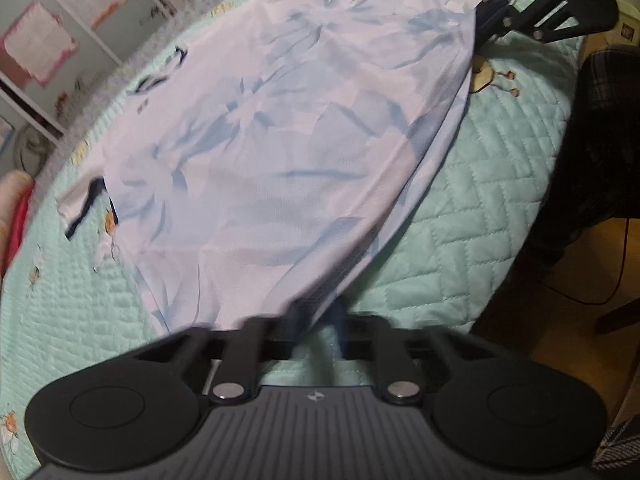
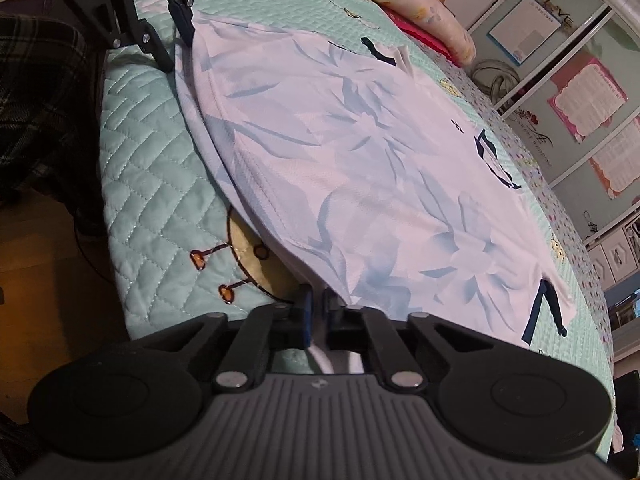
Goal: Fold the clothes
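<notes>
Shirt (image 1: 256, 128) lay flat on the quilt (image 1: 460, 216) — 0 folds done yet. Left gripper (image 1: 320, 316) and right gripper (image 2: 318, 316) each pinched a hem corner at 6 o'clock — every fold was left.

The shirt (image 2: 360, 168) is thin, smooth cloth, faintly mesh-textured, matt, with darker trim; the bedspread (image 2: 152, 184) is quilted, stitched fabric with a soft sheen; both grippers (image 1: 320, 320) (image 2: 318, 316) look like matt black plastic with shiny metal pins; the floor (image 2: 48, 272) looks like glossy wood.
</notes>
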Motion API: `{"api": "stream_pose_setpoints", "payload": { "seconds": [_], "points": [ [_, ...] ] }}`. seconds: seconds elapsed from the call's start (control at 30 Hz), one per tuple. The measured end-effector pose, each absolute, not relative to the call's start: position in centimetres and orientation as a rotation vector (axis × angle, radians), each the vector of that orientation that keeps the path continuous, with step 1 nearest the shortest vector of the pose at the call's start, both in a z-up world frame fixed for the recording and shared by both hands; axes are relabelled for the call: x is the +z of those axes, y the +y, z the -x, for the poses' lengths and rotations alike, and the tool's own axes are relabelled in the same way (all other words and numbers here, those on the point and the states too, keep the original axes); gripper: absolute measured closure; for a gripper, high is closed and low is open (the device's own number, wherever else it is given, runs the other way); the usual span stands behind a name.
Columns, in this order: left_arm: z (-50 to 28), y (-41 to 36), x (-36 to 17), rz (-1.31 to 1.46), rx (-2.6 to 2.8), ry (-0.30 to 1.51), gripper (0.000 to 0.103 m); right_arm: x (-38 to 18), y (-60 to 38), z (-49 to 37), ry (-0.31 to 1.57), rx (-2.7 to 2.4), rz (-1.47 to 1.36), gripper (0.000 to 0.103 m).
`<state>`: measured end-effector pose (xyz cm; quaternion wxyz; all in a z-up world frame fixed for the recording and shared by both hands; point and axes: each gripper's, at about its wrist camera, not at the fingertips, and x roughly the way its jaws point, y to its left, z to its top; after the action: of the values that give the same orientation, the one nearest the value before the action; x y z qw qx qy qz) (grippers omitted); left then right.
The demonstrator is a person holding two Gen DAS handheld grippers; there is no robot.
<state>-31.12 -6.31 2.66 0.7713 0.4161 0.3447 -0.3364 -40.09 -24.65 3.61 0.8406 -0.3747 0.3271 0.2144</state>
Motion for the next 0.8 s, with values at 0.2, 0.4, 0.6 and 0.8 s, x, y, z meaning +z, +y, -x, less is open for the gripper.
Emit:
{"api": "stream_pose_setpoints", "payload": {
  "seconds": [0.2,0.4,0.6,0.8],
  "points": [
    [31.9,-5.8,3.1,-0.927,-0.777,0.776,0.103,4.1,-24.7,40.8,0.736,0.493,0.752,0.103],
    [31.8,-5.9,2.2,-0.957,-0.753,0.747,0.103,3.1,-24.7,42.5,0.717,0.479,0.782,0.103],
    [31.9,-5.7,2.2,-0.952,-0.744,0.736,0.103,3.2,-25.5,42.6,0.711,0.444,0.752,0.095],
    [32.0,-5.9,2.1,-0.966,-0.742,0.734,0.103,3.5,-27.2,42.9,0.713,0.416,0.773,0.064]
  ]
}}
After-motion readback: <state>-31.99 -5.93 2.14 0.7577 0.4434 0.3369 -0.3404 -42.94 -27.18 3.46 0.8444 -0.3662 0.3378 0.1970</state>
